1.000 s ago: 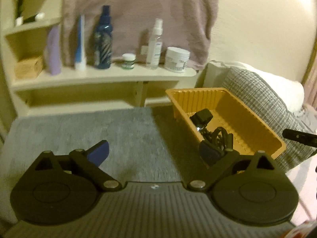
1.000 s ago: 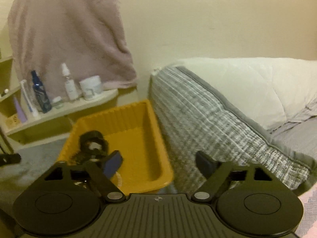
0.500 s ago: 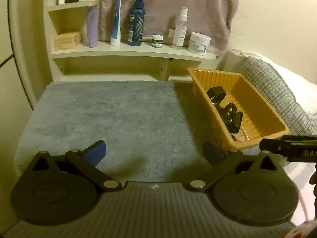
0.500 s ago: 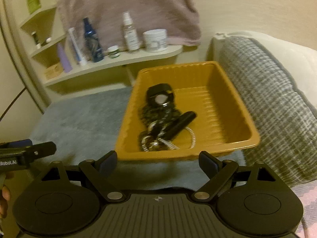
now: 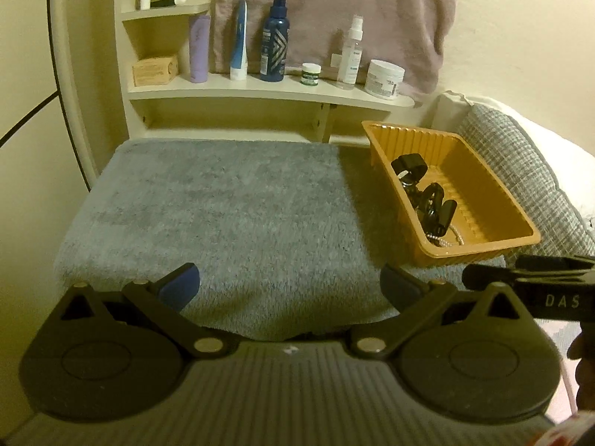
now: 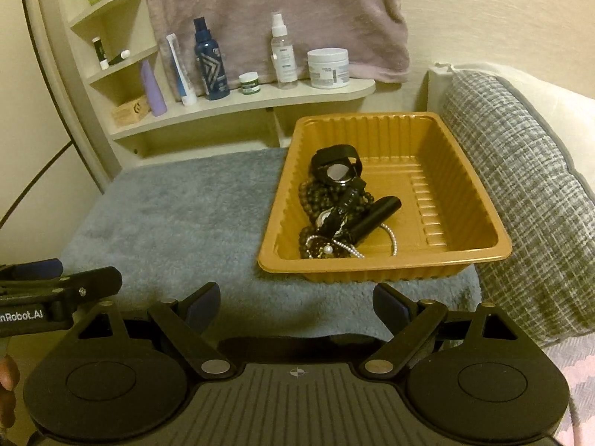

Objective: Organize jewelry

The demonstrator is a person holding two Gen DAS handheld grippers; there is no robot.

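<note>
Two hand-held grippers are being held low at the near edge of a grey mat (image 5: 223, 204), both with fingers spread wide and nothing between them.

Item 1, orange tray (image 6: 479, 200): is being seen right of centre in the right wrist view, on the mat's right part, beside a grey checked cushion (image 6: 520, 171).

Item 2, jewelry (image 6: 334, 219): is lying heaped in the tray's left half. A black watch (image 6: 336, 171), dark bead strands (image 6: 316, 197), a black cylinder (image 6: 375, 215) and a pearl strand (image 6: 390, 238) are being seen tangled together. No piece is being seen on the mat.

Item 3, left gripper (image 5: 290, 286): is being held level at lower centre of its own view, aimed over the bare mat, the tray at its right. The jaws are standing apart and empty.

Item 4, right gripper (image 6: 295, 306): is being held level, aimed straight at the tray's near wall, short of it. The jaws are standing apart and empty.

Step in hand, judged: two readings are being fitted equally. Either the pieces are being gathered into the tray and all are now in, or they are about to be drawn out and sorted. The pictures are not settling which, so no move is being named.

Item 5, shelf (image 5: 260, 89): is being seen across the upper frame, carrying bottles and jars, under a hanging towel (image 5: 334, 11).
</note>
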